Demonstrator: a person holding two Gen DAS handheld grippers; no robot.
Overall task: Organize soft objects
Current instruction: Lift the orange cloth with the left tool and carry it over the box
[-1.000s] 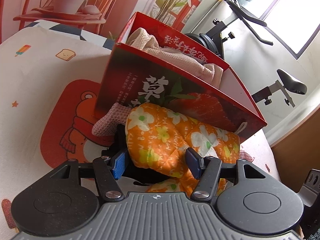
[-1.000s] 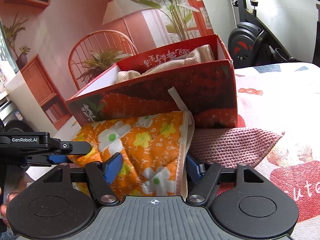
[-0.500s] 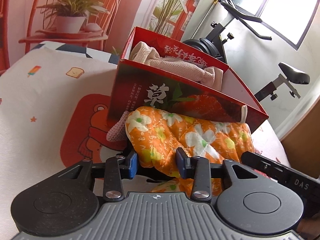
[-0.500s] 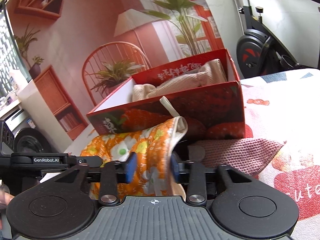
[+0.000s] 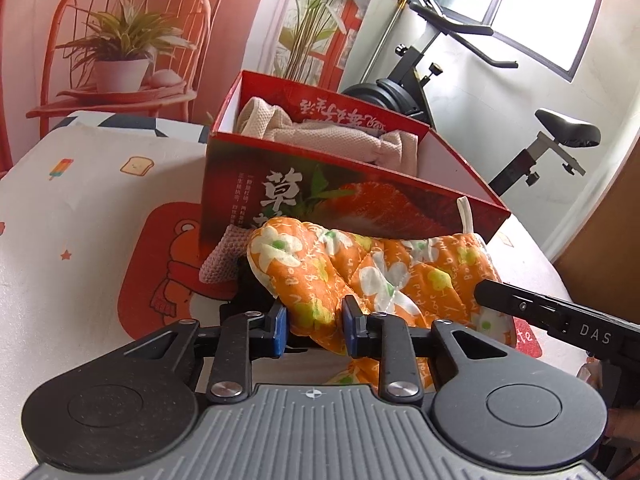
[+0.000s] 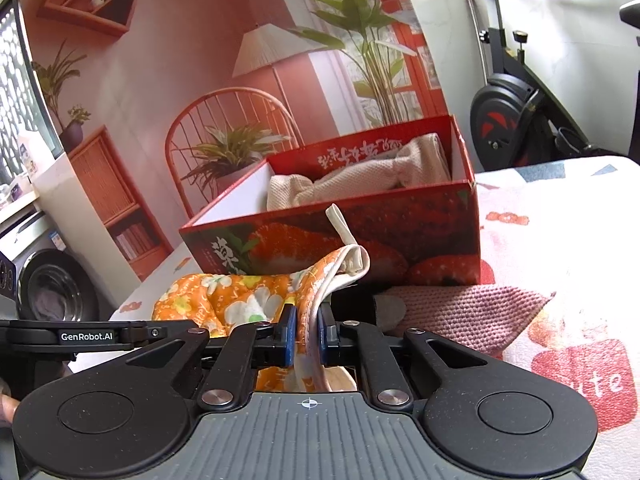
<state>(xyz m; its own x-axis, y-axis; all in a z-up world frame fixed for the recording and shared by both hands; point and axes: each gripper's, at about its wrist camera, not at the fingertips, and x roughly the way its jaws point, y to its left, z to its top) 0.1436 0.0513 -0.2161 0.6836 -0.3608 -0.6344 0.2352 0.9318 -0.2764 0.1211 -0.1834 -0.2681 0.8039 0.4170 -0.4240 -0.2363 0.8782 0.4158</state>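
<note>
Step in hand: both hand-held grippers grip the orange floral oven mitt (image 5: 360, 276), raised just in front of the red strawberry box (image 5: 340, 200).
Left hand-held gripper (image 5: 314, 330): lower centre of its view; its jaws have just been closing and now pinch the mitt's rounded, padded end.
Right hand-held gripper (image 6: 307, 334): lower centre of its view; jaws have just closed tight on the mitt's white-bound cuff edge.
Next move: probably carry the mitt over the box's near wall and lower it beside the beige waffle-weave cloth (image 6: 360, 176) already inside.
Textures: the mitt is quilted and limp, sagging between the two grips; the box is stiff, glossy card; a pink knitted cloth (image 6: 460, 312) lies flat on the printed worktop (image 5: 100, 200).
</note>
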